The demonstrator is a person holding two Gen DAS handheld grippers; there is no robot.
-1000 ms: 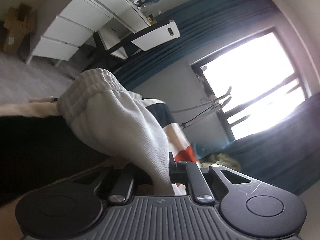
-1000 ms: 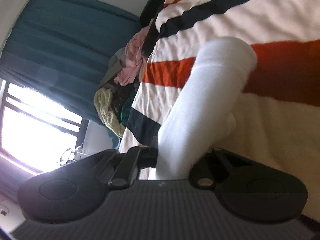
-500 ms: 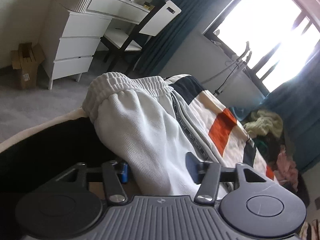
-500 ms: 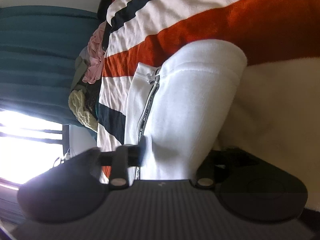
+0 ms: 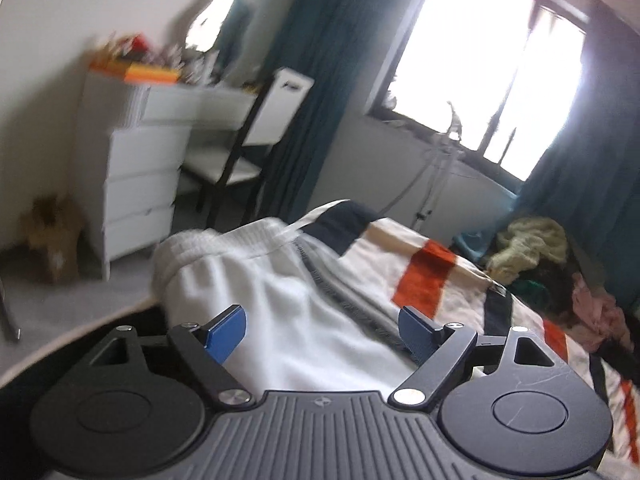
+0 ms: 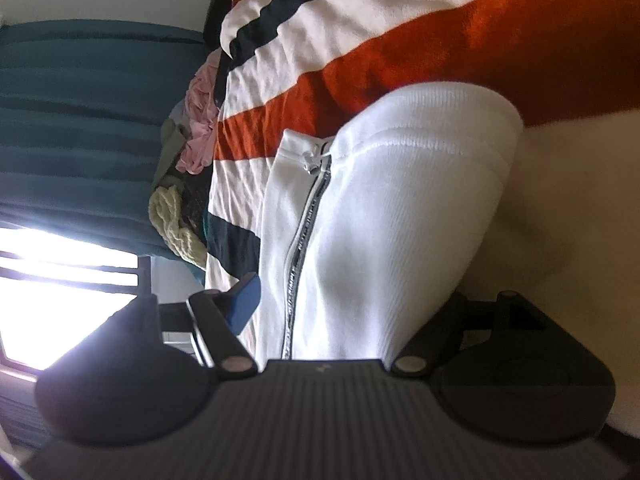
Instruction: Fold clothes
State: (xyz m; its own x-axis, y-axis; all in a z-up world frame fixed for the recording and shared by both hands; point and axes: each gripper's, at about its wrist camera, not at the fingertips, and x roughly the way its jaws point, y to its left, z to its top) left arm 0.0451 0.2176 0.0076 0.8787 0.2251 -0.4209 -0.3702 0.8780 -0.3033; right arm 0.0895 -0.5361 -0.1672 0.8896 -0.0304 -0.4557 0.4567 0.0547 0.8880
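White ribbed trousers point(image 5: 256, 304) with a grey side stripe lie folded on the striped bedspread point(image 5: 432, 276); the elastic waistband faces the bed's near corner. My left gripper point(image 5: 322, 330) is open just above them, blue pads on either side, touching nothing. In the right wrist view the trouser leg end point(image 6: 400, 208) with a side zip lies on the bedspread point(image 6: 420, 60). My right gripper point(image 6: 352, 304) is open around it; only its left blue fingertip point(image 6: 245, 300) shows, the right one is hidden behind the cloth.
A heap of unfolded clothes point(image 5: 536, 248) lies at the far side of the bed by the teal curtains. A white dresser point(image 5: 144, 168) and a chair point(image 5: 256, 136) stand on the left, past the bed's edge.
Both grippers have opened and let go of the trousers, which now rest on the bed. The left gripper has levelled out and drawn back a little.
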